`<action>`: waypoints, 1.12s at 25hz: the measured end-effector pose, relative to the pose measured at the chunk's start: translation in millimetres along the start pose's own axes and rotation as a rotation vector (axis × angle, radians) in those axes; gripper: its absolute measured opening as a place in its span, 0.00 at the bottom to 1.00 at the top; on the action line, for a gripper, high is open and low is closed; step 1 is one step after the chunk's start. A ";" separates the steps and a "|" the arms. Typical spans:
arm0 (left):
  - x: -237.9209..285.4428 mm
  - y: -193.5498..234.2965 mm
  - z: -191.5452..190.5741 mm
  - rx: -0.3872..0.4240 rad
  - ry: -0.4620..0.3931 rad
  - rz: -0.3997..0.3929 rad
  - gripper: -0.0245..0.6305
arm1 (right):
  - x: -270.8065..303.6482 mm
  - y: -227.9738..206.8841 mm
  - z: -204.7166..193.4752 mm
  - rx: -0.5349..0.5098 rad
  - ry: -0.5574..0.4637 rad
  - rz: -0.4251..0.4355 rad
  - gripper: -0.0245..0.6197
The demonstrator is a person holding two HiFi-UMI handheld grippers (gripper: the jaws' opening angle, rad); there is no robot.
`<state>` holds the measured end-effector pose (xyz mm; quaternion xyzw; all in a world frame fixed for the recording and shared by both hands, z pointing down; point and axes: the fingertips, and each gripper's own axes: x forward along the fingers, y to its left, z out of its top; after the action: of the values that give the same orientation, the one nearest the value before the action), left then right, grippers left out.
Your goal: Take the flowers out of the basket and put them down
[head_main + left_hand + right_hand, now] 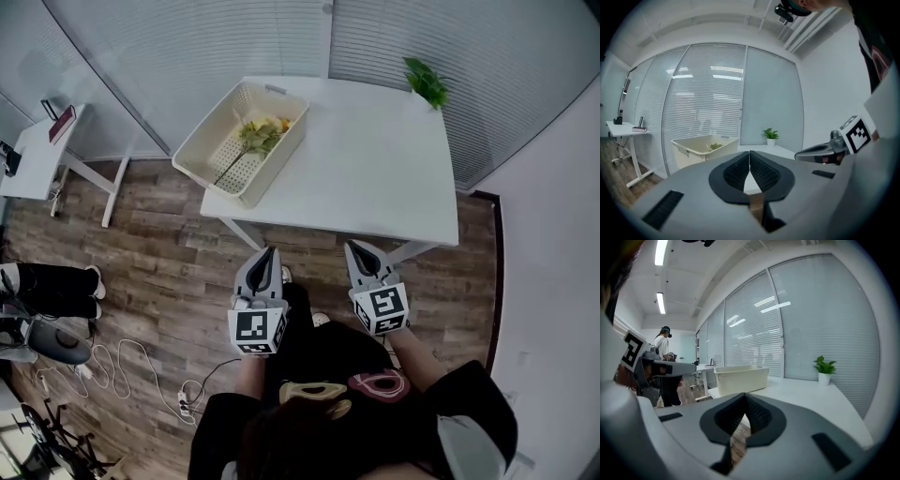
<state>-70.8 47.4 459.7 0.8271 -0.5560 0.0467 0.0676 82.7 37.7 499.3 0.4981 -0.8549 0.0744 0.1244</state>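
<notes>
A cream perforated basket [211, 139] stands at the left end of the white table [375, 178], overhanging its corner. Yellow and green flowers [258, 136] on a long stem lie inside it. My left gripper [269, 253] and right gripper [359, 250] are held side by side in front of the table's near edge, over the wooden floor, both shut and empty. The left gripper view shows its shut jaws, the basket [701, 147] with the flowers [715, 146] peeping over the rim, and the right gripper [820, 151] alongside. In the right gripper view the basket [740, 377] stands ahead on the left.
A small potted plant [427, 84] stands at the table's far right corner. A white side desk [42, 155] is at the left. Cables and a power strip [183, 405] lie on the floor beside seated legs [56, 286]. Another person [663, 345] stands far off.
</notes>
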 end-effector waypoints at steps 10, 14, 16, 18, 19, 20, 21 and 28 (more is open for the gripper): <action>53.5 90.0 58.4 -0.007 -0.016 0.016 0.07 | 65.3 -17.8 16.6 -0.075 0.039 -0.048 0.05; 74.3 116.8 56.6 0.048 0.042 0.008 0.07 | 91.2 -25.2 31.4 -0.049 0.033 -0.086 0.05; 86.8 130.5 61.6 0.052 0.045 -0.001 0.07 | 104.7 -24.5 36.0 -0.046 0.037 -0.097 0.05; 100.3 143.8 67.4 0.062 0.051 -0.013 0.07 | 118.4 -20.7 39.3 -0.049 0.043 -0.102 0.05; 106.9 149.6 69.6 0.070 0.055 -0.022 0.07 | 125.2 -17.8 41.0 -0.055 0.045 -0.103 0.05; 113.4 155.1 70.9 0.077 0.059 -0.032 0.07 | 132.0 -15.1 42.9 -0.061 0.047 -0.104 0.05; 119.8 160.5 71.4 0.081 0.065 -0.040 0.07 | 138.8 -13.0 44.9 -0.061 0.049 -0.106 0.05; 155.9 186.0 65.5 0.115 0.121 -0.108 0.07 | 175.9 -13.0 58.5 -0.017 0.045 -0.160 0.05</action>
<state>-184.0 -175.0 430.0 0.8541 -0.5018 0.1249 0.0559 2.7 -130.0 493.7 0.5620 -0.8099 0.0681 0.1536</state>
